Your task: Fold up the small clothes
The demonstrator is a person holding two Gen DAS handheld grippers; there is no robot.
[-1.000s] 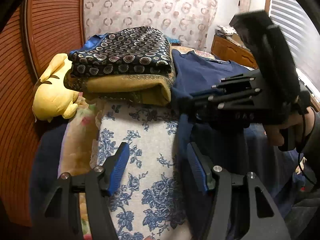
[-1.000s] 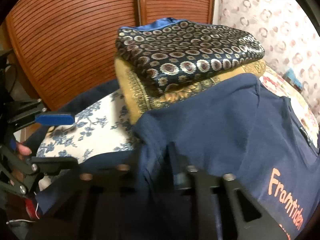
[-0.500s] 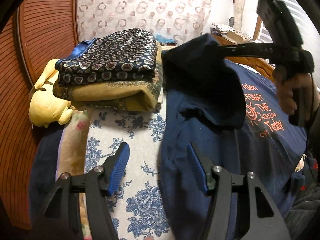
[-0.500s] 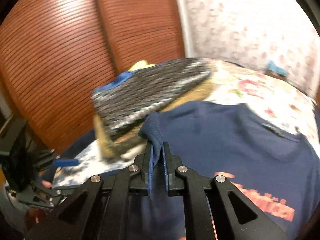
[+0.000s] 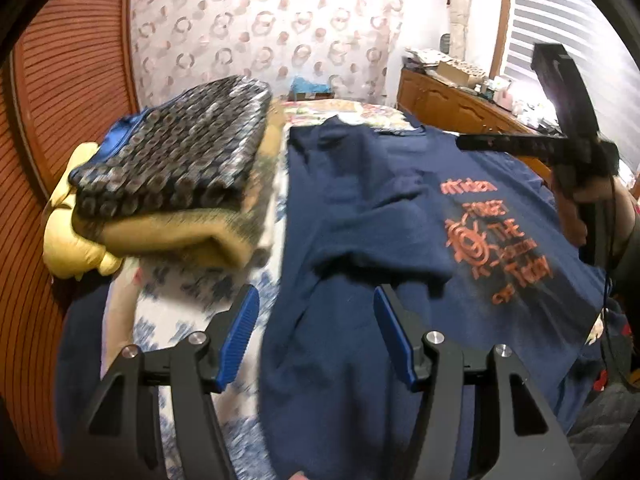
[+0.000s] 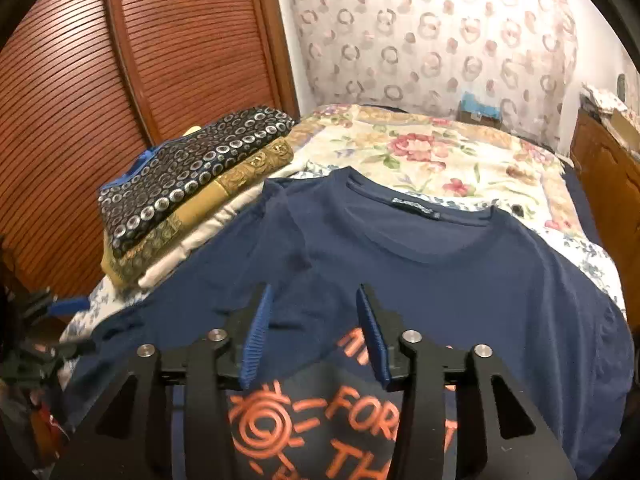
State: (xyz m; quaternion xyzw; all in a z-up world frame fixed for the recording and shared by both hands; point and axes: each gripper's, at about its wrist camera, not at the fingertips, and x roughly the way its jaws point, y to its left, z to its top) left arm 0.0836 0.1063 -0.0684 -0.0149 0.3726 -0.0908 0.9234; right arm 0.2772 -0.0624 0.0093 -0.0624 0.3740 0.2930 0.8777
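So far the navy T-shirt [image 6: 440,264] lies flat on the bed [image 6: 440,148] under both tools, one sleeve [image 5: 376,216] already folded in. The right hand-held gripper [image 6: 316,336] has just been opening, empty; the left hand-held gripper [image 5: 316,340] stands apart, empty. Other sleeve and body folds remain.

Navy T-shirt [image 6: 460,272] lies flat, one sleeve folded in.
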